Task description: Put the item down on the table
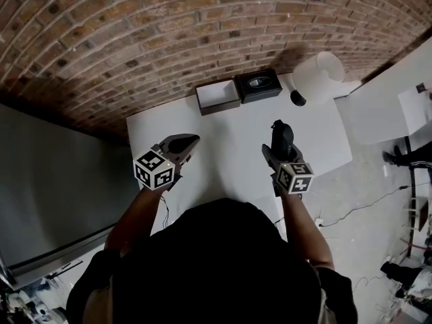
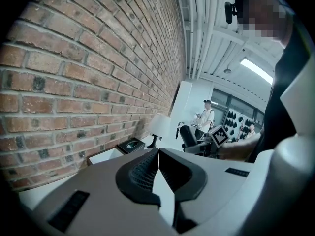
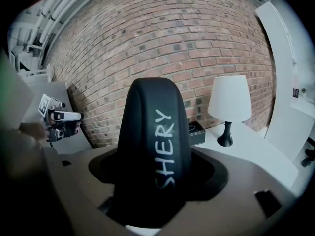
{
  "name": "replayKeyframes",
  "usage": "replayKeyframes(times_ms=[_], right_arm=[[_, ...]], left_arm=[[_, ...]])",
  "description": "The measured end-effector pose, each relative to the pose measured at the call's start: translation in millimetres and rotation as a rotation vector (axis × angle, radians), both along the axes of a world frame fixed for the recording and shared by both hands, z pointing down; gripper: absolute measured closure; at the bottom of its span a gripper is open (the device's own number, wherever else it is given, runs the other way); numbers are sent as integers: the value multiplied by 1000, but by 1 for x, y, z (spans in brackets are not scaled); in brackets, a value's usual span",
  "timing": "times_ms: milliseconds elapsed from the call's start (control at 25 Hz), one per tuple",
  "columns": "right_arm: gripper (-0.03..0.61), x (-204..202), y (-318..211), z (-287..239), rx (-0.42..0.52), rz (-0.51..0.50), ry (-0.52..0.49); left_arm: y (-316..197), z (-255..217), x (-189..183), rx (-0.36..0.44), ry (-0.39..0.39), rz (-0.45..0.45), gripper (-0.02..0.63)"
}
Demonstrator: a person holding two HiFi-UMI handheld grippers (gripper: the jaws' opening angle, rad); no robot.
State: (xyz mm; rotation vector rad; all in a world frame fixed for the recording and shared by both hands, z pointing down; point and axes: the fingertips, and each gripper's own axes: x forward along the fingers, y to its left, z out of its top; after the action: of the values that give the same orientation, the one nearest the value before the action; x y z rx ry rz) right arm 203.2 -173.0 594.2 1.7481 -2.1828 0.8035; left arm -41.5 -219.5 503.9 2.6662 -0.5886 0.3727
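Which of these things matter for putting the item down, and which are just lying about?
Job: right claw, the black item it grips, white table.
Lying about: lamp, black box, open white box, closed left claw.

Head view: steeply downward from above the person onto the white worktop (image 1: 229, 147). Gripper views: close along each gripper's own fingers (image 2: 140, 173), toward the brick wall (image 3: 162, 38). All three views share the lamp (image 3: 230, 100).

Counted on inspection were two grippers, namely the left gripper (image 1: 192, 140) and the right gripper (image 1: 281, 147), one black item marked SHERY (image 3: 157, 146), one white table (image 1: 229, 147), one white-shaded lamp (image 1: 317, 76), one black tissue box (image 1: 257, 85) and one open shallow box (image 1: 218, 96).
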Motion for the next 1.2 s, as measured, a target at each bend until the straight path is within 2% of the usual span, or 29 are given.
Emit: replayKeyframes(times_ms=[600,1200], right_arm=[[221,3,-1,59,-95,-31,42],[221,-6,-16,104,-167,-95,19]], left_arm=[[-8,13,4,-27,-28,0,592],[-16,26,10,-66,-42,-29,592]])
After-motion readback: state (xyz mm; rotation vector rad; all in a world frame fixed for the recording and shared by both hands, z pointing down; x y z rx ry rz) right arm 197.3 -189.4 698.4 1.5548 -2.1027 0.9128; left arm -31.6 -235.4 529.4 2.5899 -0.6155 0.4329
